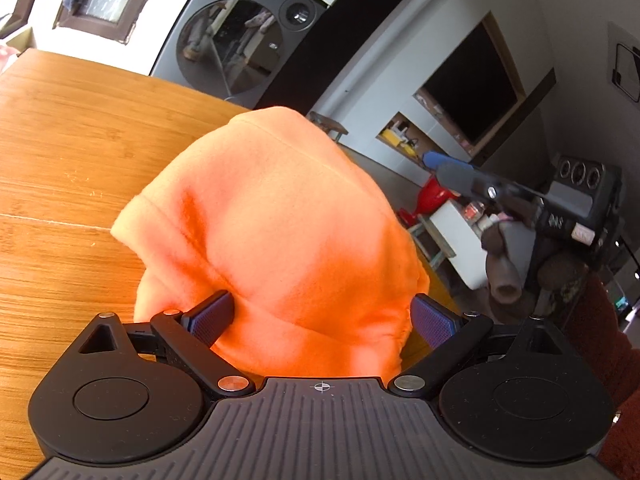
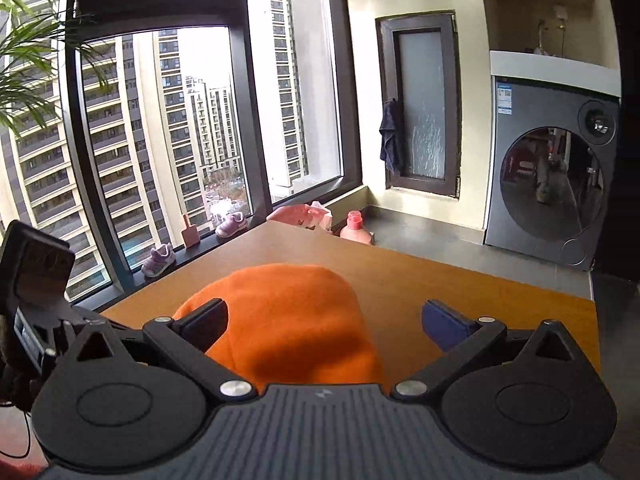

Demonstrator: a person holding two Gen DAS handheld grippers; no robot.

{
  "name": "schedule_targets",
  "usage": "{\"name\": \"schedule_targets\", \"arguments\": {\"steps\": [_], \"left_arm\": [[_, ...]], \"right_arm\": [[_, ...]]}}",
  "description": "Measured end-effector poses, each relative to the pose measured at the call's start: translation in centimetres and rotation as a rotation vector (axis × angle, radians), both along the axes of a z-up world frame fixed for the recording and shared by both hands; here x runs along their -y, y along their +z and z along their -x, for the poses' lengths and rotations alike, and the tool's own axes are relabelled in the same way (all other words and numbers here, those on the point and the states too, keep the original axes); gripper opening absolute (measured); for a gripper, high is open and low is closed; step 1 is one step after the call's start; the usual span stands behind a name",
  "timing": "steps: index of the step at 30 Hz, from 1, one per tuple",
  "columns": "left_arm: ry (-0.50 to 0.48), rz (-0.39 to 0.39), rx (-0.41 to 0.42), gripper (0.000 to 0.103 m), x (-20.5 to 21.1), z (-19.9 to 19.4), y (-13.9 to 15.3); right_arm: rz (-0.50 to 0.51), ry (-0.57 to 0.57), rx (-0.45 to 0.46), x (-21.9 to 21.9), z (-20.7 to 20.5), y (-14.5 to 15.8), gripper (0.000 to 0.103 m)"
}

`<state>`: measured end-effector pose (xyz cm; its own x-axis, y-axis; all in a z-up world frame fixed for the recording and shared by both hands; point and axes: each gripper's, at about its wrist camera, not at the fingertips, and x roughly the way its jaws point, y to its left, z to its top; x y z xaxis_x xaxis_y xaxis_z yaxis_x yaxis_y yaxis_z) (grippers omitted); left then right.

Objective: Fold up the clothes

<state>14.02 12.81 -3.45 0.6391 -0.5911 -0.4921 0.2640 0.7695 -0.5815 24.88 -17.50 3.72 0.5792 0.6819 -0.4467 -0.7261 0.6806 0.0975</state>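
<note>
An orange fleece garment [image 1: 280, 232] lies bundled in a rounded heap on the wooden table [image 1: 72, 152]. My left gripper [image 1: 322, 318] is open, its blue pads [image 1: 212, 314] spread on either side of the heap's near end, with cloth bulging between them. In the right wrist view the same orange garment [image 2: 288, 312] sits between and just beyond the wide-apart fingers of my right gripper [image 2: 326, 322], which is open. The left wrist view shows the right gripper [image 1: 444, 166] from the side, off the table's right edge, held by a gloved hand [image 1: 500, 268].
A grey washing machine [image 2: 552, 184] stands beyond the table's far edge. Small shoes [image 2: 160, 260], a pink bottle [image 2: 354, 226] and a pink bag [image 2: 300, 214] sit by the window. Bare tabletop [image 2: 460, 280] extends right of the garment. A red sleeve [image 1: 600, 340] is at right.
</note>
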Motion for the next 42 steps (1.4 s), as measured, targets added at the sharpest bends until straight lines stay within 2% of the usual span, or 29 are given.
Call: {"name": "schedule_targets", "arguments": {"steps": [2,4,5,7,9,10,16,18,22,25,27,30,36,41,42], "left_arm": [[0.003,-0.005,-0.001,0.098,0.1,0.0,0.1],[0.006,-0.007,0.001,0.098,0.2,0.2,0.1],[0.007,-0.007,0.003,0.098,0.2,0.3,0.1],[0.009,-0.006,0.007,0.098,0.2,0.4,0.0],[0.013,-0.008,0.008,0.098,0.1,0.4,-0.1],[0.012,-0.010,0.009,0.098,0.1,0.4,0.0],[-0.004,-0.057,0.039,0.100,1.1,0.6,0.2],[-0.009,-0.059,0.048,0.101,1.2,0.7,0.1],[-0.015,-0.049,0.045,0.101,0.9,0.5,0.1],[-0.016,-0.057,0.031,0.101,0.4,0.1,0.3],[-0.009,-0.073,0.023,0.101,0.0,-0.3,0.5],[0.058,-0.155,0.021,0.101,-1.7,-1.4,1.1],[0.214,-0.203,0.007,0.101,-7.3,-6.7,1.5],[0.310,-0.241,0.023,0.101,-10.9,-9.7,2.7],[0.333,-0.223,0.036,0.101,-11.4,-9.4,3.3]], "right_arm": [[0.035,-0.047,-0.002,-1.9,-2.3,0.5,0.103],[0.137,-0.061,-0.030,-4.7,-4.6,-0.2,0.103],[0.203,-0.071,-0.044,-6.3,-5.7,-0.9,0.103],[0.349,-0.090,-0.089,-9.4,-7.4,-4.3,0.103],[0.314,-0.113,-0.118,-10.0,-8.0,-6.3,0.103],[0.283,-0.123,-0.154,-9.8,-8.5,-6.3,0.103],[0.170,-0.063,-0.133,-3.7,-5.9,-3.8,0.103],[0.169,-0.040,-0.151,-1.6,-4.8,-3.8,0.103],[0.237,-0.030,-0.162,1.2,-2.0,-5.4,0.103],[0.196,-0.065,-0.189,1.6,-1.0,-5.9,0.103],[0.198,-0.053,-0.166,0.4,-0.7,-6.2,0.103],[0.197,-0.018,-0.107,-2.1,-0.1,-6.4,0.103],[0.199,-0.021,0.084,-9.6,-0.8,-7.2,0.103],[0.142,-0.081,0.018,-13.6,-5.0,-7.6,0.103],[0.133,-0.076,0.007,-14.0,-5.7,-7.6,0.103]]}}
